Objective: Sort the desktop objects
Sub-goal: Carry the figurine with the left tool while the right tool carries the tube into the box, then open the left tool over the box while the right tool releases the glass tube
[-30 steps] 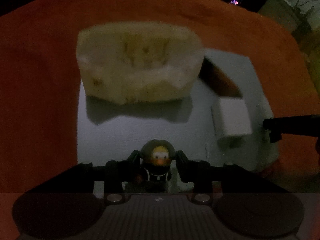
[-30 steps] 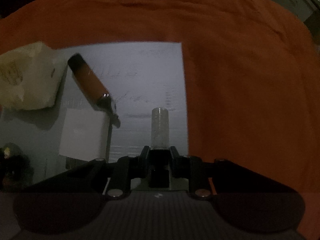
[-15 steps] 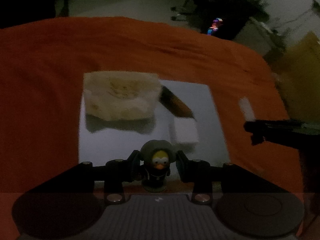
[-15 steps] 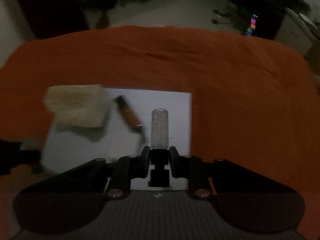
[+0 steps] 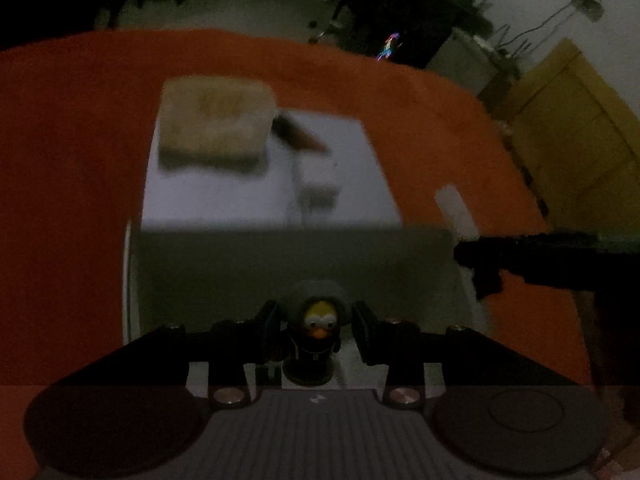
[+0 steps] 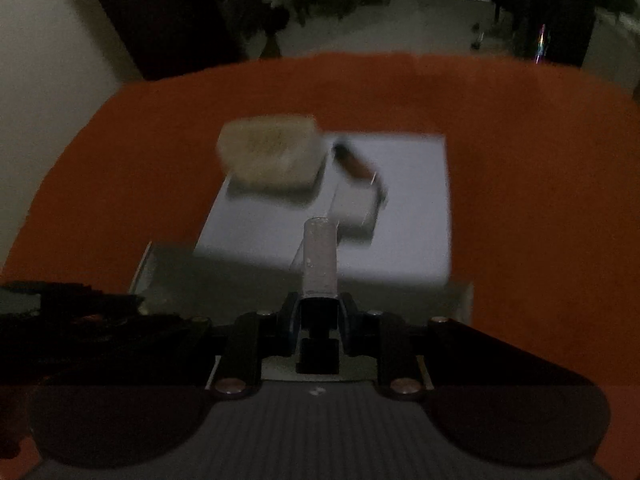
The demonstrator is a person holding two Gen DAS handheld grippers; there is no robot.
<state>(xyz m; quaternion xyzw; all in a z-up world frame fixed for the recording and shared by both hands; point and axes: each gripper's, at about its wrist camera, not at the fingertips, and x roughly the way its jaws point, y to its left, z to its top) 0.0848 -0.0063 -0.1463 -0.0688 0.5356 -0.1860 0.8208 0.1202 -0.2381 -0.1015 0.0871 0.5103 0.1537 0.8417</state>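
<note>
My left gripper [image 5: 316,324] is shut on a small dark penguin figurine [image 5: 316,332] with a yellow face, held above a grey box [image 5: 280,264]. My right gripper [image 6: 320,308] is shut on a pale translucent cylinder [image 6: 320,258], which also shows in the left wrist view [image 5: 456,210]. On the white sheet [image 5: 360,168] lie a cream fluffy pouch [image 5: 216,120], a brown pen-like stick [image 5: 298,136] and a small white block [image 5: 320,184]. The same pouch [image 6: 272,152], stick [image 6: 356,162] and block [image 6: 356,214] show in the right wrist view.
An orange cloth [image 5: 72,160] covers the table. The grey box [image 6: 240,280] stands at the near edge of the sheet. The left gripper's arm [image 6: 68,312] is at the left of the right view. A yellow door [image 5: 576,128] and dark furniture lie beyond.
Both grippers have risen and pulled back from the sheet with the penguin and the cylinder in them. The grey box has come into view below them.
</note>
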